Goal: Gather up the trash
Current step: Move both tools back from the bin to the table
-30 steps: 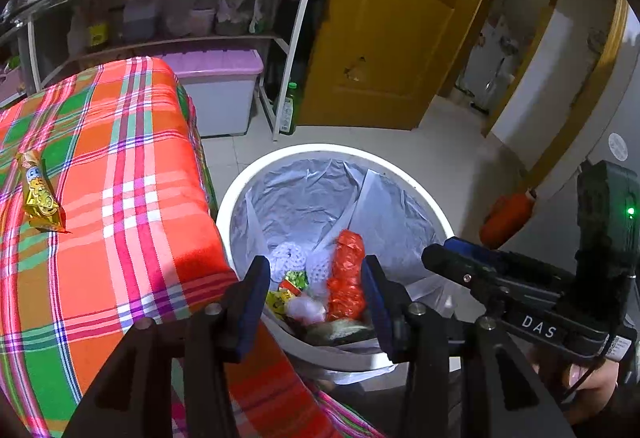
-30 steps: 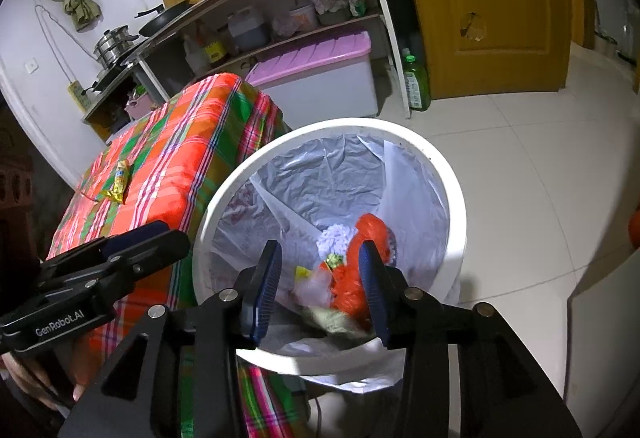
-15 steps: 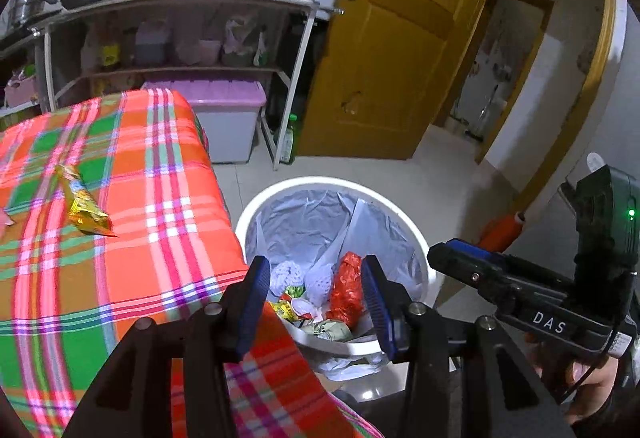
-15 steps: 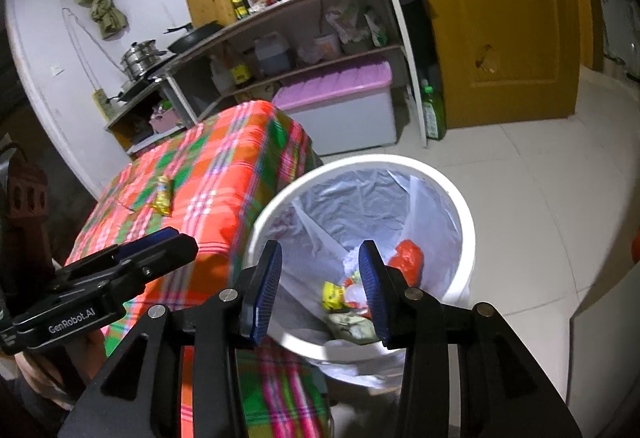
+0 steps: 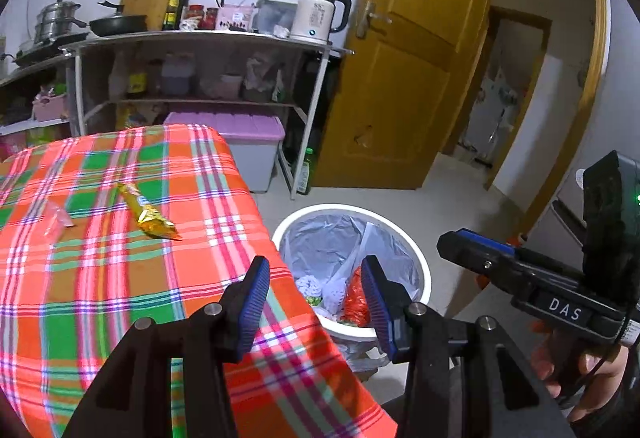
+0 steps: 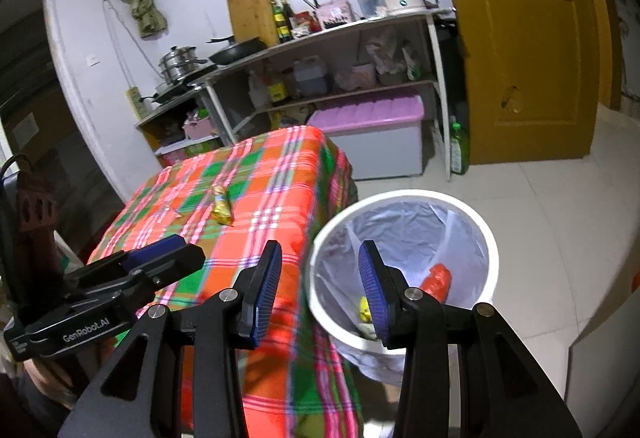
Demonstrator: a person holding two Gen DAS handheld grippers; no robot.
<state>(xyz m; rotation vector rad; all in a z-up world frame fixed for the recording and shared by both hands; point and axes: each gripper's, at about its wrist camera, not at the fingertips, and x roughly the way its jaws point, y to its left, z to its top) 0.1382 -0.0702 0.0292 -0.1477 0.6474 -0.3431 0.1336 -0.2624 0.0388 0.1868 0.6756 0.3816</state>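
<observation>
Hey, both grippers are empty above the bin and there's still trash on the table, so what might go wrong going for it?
1. The gold snack wrapper lies flat on the plaid tablecloth; the left gripper might pinch cloth along with it and drag it.
2. The clear plastic scrap is faint against the pattern and may be missed.
3. The white bin sits tight against the table corner; a loose drop could land outside its rim.
</observation>
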